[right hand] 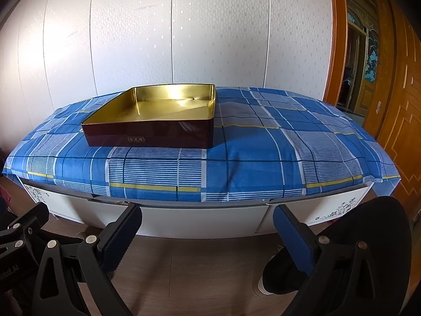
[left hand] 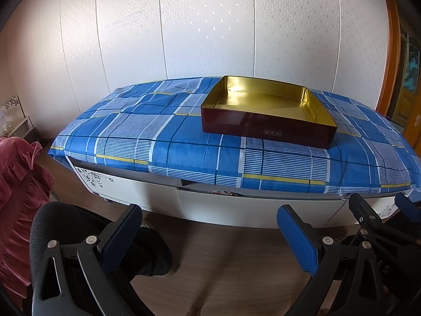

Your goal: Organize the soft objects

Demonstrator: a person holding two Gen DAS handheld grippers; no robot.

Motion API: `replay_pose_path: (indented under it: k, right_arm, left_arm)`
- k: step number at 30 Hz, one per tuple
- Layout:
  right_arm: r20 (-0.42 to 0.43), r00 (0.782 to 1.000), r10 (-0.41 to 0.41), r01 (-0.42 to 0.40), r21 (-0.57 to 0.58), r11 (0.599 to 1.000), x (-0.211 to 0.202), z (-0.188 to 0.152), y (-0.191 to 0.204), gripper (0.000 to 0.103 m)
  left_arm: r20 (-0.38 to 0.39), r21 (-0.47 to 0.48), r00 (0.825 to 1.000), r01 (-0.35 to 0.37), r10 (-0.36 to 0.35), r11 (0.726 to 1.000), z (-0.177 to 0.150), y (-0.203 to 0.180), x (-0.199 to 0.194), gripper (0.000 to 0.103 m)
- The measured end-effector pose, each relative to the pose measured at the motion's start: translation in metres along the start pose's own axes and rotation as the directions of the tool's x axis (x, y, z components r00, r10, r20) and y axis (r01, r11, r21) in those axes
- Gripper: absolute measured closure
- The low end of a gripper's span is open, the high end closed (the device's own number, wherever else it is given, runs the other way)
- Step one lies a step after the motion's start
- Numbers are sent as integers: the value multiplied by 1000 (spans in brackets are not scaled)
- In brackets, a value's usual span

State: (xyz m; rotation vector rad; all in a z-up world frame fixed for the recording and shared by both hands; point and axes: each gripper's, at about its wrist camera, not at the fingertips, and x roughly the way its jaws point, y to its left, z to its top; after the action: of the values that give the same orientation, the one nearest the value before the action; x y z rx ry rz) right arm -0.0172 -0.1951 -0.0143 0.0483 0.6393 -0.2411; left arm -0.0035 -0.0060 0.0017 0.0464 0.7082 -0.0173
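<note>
Above the wooden floor (left hand: 223, 250), both claws (left hand: 210, 237) (right hand: 208, 234) gape wide, holding nothing.

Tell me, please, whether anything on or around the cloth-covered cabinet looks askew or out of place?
Mostly tidy. The tin tray sits empty and slightly skewed to the plaid cloth. Below the cloth's front edge, a cabinet drawer looks slightly ajar, something showing in the gap. Both grippers are open, holding nothing.

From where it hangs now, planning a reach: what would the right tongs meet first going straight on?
Probably the white cabinet front below the plaid cloth, not the tin; depth is unclear.
</note>
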Motion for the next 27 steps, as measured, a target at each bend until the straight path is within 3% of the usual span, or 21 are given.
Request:
replay_pose_path:
  k: [27]
  right_arm:
    - [-14,1000,-2,2,4,1000,4,0,1,1]
  left_arm:
    - [-9,-1,1000,-3,3,1000,-1,-1,2,0]
